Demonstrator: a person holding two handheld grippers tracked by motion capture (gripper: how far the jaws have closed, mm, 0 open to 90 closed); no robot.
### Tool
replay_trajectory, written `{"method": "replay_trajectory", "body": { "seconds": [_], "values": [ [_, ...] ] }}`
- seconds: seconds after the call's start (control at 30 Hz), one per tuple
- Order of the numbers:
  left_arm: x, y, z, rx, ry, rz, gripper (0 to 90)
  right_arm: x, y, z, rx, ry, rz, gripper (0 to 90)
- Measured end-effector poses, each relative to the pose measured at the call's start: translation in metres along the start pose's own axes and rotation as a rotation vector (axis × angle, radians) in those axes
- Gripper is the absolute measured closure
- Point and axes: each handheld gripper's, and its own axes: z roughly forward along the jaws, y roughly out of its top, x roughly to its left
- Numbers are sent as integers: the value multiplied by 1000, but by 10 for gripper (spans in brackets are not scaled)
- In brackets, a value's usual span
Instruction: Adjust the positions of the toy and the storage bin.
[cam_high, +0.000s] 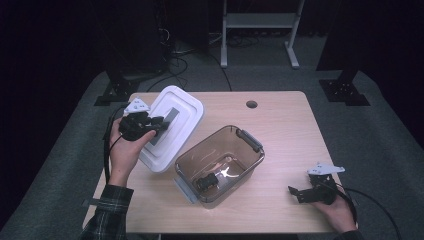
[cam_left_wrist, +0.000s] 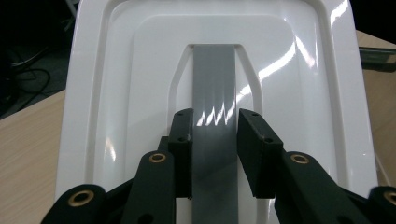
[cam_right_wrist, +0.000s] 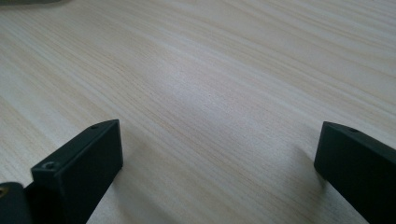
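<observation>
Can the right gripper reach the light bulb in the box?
Probably yes. The box has no lid on, so the bulb lies open from above. The right gripper rests open on the bare table beside the box, nothing between; it would go over the wall.

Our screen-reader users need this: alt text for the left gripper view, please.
The left claw has its two black jaws on either side of the grey handle of a white lid. A wooden table lies underneath.
</observation>
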Motion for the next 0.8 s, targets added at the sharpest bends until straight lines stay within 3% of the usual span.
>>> {"method": "replay_trajectory", "body": {
  "seconds": [0.27, 0.33, 0.8],
  "values": [
    [-28, 13, 5, 10, -63, 41, 673, 0, 0, 0, 0, 1, -1, 0],
    [-40, 15, 12, 20, -94, 49, 674, 0, 0, 0, 0, 1, -3, 0],
    [-84, 23, 43, 80, -167, 110, 673, 0, 0, 0, -1, 1, -1, 0]
  ]
}}
